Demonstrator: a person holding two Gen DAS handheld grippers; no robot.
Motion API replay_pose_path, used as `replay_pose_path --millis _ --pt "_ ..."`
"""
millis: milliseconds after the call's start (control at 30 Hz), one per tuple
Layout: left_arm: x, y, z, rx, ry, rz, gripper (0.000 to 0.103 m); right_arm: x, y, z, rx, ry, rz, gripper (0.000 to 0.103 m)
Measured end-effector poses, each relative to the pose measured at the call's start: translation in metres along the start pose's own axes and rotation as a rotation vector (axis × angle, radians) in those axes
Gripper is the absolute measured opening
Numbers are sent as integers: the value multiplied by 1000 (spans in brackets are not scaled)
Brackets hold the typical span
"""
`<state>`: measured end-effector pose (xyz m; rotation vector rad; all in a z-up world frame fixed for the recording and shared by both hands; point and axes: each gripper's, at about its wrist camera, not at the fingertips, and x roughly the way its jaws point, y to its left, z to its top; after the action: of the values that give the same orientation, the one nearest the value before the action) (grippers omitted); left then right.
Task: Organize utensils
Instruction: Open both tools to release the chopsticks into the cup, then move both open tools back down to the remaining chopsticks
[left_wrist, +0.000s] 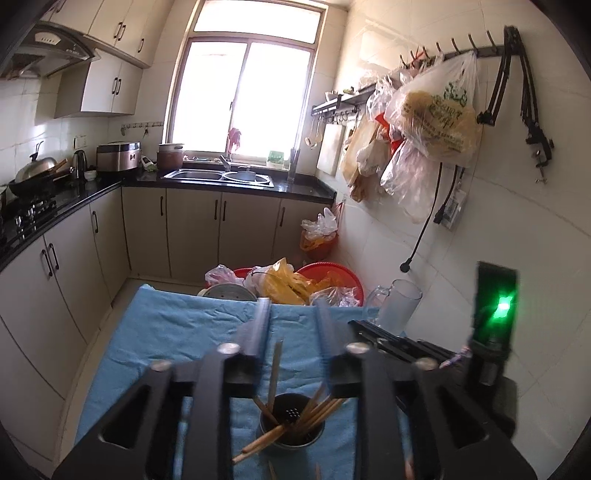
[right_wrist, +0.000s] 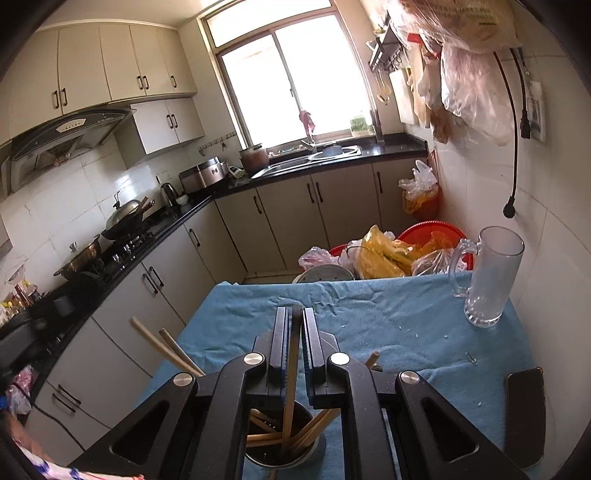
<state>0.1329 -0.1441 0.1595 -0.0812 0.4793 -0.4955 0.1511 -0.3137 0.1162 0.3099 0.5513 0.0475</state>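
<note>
Clearly, the blue cloth (right_wrist: 388, 317) covers the table, with a glass mug (right_wrist: 487, 277) at its far right and a dark phone (right_wrist: 524, 410) near right. At the near edge stands the metal holder (right_wrist: 284, 446), already full of wooden chopsticks (right_wrist: 314, 428) leaning in every direction. The right gripper (right_wrist: 294, 339) is almost closed, with one chopstick (right_wrist: 291, 369) between its fingers, the lower end inside the holder. The left gripper (left_wrist: 291, 325) is partly open and seems to grip nothing, though blur makes this uncertain; a chopstick (left_wrist: 275, 373) stands between its jaws. To finish well, I think each stick should be let go upright, and both hands lifted straight up so the holder does not tip.
</note>
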Motion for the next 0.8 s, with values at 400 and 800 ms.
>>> replay_pose_path --millis 400,800 --pt "-76 -1 -10 36 -101 7 44 -54 2 1 6 -86 -6 35" --pt "-144 19 -56 64 -156 106 64 -96 18 -58 -67 -29 -18 51"
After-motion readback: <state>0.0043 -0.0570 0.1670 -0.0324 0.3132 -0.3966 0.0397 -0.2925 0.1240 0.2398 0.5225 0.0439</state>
